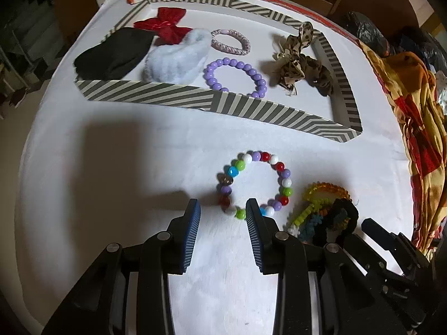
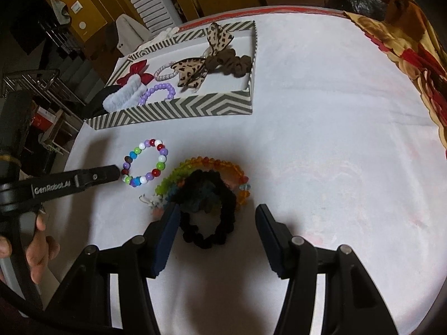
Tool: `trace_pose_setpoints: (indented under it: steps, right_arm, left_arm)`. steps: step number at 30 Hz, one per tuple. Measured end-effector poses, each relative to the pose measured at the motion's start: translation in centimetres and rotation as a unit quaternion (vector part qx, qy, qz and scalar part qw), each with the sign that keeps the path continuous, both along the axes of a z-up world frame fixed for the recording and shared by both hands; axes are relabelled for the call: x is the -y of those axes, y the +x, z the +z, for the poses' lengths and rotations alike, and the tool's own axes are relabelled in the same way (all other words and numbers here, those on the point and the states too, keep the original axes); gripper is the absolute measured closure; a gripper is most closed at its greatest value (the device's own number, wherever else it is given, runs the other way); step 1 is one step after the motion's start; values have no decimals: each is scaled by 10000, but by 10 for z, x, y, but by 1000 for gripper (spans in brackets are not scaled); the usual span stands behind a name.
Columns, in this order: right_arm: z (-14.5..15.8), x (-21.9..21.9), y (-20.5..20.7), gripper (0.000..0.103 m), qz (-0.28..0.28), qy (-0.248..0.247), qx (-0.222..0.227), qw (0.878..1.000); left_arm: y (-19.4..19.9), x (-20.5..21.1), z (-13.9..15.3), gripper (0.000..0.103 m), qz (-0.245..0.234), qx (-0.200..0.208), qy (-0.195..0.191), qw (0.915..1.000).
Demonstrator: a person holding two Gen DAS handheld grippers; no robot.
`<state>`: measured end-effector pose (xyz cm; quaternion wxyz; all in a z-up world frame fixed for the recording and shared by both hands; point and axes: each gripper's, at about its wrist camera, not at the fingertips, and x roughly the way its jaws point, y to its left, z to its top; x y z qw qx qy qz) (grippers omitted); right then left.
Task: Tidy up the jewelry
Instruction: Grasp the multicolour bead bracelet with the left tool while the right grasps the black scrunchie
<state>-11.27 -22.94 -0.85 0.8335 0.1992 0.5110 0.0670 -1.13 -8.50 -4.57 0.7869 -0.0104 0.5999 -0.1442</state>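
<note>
Left hand-held gripper [image 1: 223, 209], jaws wide, straddles the near edge of the multicoloured bracelet [image 1: 254, 184] on the bench [image 1: 111, 167]. Best to lower, then pinch the beads squarely. Right hand-held gripper [image 2: 218, 212] hovers wide over a black scrunchie [image 2: 208, 212].

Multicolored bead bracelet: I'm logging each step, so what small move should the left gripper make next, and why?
Probably ease the left gripper slightly forward and close. Its jaws are open, straddling the near edge of the multicolored bead bracelet, which lies on the white tablecloth outside the striped tray.

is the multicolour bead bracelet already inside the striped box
No, the multicolour bead bracelet lies on the white tablecloth outside the striped box.
</note>
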Motion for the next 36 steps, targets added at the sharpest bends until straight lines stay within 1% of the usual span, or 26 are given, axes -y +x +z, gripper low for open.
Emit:
trace_pose_setpoints:
  steps: [1, 6, 8, 14, 15, 16, 18, 21, 24, 29, 33, 34, 35, 36]
  right_arm:
    - [0, -1, 0, 44, 0, -30, 2, 10000]
    - [-7, 0, 3, 53, -48, -20, -91, 9999]
    - [-9, 1, 3, 55, -77, -5, -124, 9999]
    - [-11, 0, 4, 58, -94, 43, -144, 9998]
    - [-11, -1, 5, 60, -91, 34, -141, 9999]
    - [-11, -1, 5, 62, -87, 29, -142, 9999]
    - [-12, -2, 5, 75, -48, 19, -163, 9999]
    - [-13, -4, 4, 86, -2, -31, -169, 9999]
    - [-14, -4, 4, 88, 8, 26, -168, 9999]
    - [-18, -1, 4, 88, 2, 111, -228, 9997]
    - [-17, 1, 3, 89, -25, 126, -213, 9997]
    - [-17, 1, 3, 89, -19, 127, -207, 9997]
    - [-16, 2, 3, 94, -13, 133, -200, 9997]
    - [-15, 2, 2, 95, 1, 143, -186, 9997]
  left_arm:
    - [2, 2, -2, 75, -29, -12, 18, 10000]
    - [12, 11, -11, 75, -171, -77, 133, 9997]
    - [12, 13, -10, 75, -228, -8, 175, 9996]
    - [16, 18, -10, 75, -337, 17, 276, 9990]
    - [16, 18, -10, 75, -334, 24, 293, 9990]
    - [16, 17, -9, 75, -317, 45, 299, 9990]
    - [18, 18, -7, 75, -278, 100, 291, 9991]
    - [21, 18, -10, 75, -343, 21, 287, 9990]
    - [21, 22, -10, 75, -460, 52, 378, 9982]
    - [22, 35, -11, 75, -645, 172, 615, 9959]
    - [26, 40, -11, 75, -710, 242, 630, 9952]
    - [26, 40, -11, 79, -731, 251, 582, 9953]
    - [27, 43, -11, 92, -769, 270, 503, 9954]
    - [29, 44, -11, 96, -806, 280, 461, 9953]
